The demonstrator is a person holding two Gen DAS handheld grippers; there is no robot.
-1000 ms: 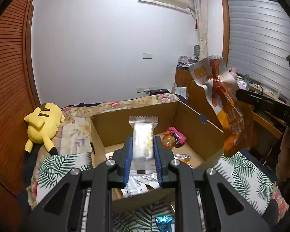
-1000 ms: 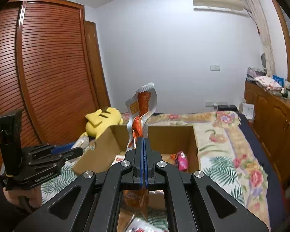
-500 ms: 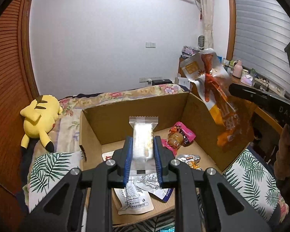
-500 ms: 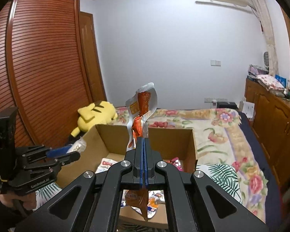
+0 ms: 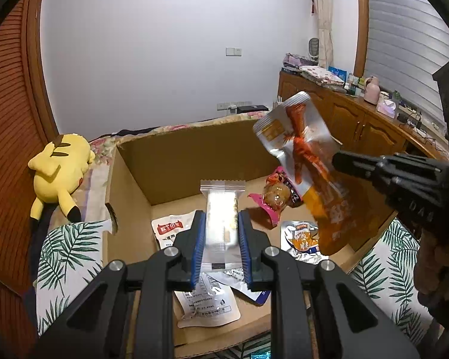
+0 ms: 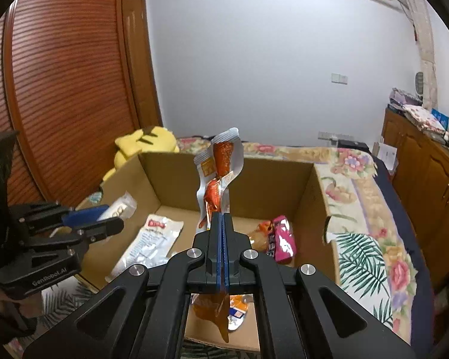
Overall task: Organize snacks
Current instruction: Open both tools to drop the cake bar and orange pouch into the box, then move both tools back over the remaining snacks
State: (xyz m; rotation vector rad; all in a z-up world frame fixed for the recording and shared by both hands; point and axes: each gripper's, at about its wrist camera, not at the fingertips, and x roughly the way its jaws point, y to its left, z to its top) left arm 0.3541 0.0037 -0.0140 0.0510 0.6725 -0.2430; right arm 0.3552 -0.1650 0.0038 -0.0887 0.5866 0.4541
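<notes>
An open brown cardboard box point(image 5: 194, 161) is set on a bed covered with a floral and palm-leaf printed bedspread point(image 6: 371, 257), its flaps folded back so that packets can be dropped in from above. A yellow plush toy with black-tipped ears point(image 5: 60, 164) is left lying beside the box on its far left, well clear of the work. Several packets are already laid flat on the box floor: a white pouch with a red label point(image 6: 152, 239) towards the left, a pink-edged wrapper with a brown snack inside point(image 5: 277, 197) towards the right, and a small silver and orange sachet point(image 5: 302, 236) near the front.

A long silver and orange foil pouch printed with a red meat strip point(image 5: 302, 155) is carried by the right gripper point(image 6: 223, 251), whose pads are pressed together on the pouch's middle, so that both ends hang free and limp over the box's right side. A thinner, clear plastic-wrapped pale snack bar point(image 5: 221, 212) is clamped across its width by the left gripper point(image 5: 221, 239), the blue pads being kept only as far apart as the bar is wide; it is thus held upright and steady above the box's front. Both packets appear to be poised over the opening so that they can be released inside, a step judged not yet done
</notes>
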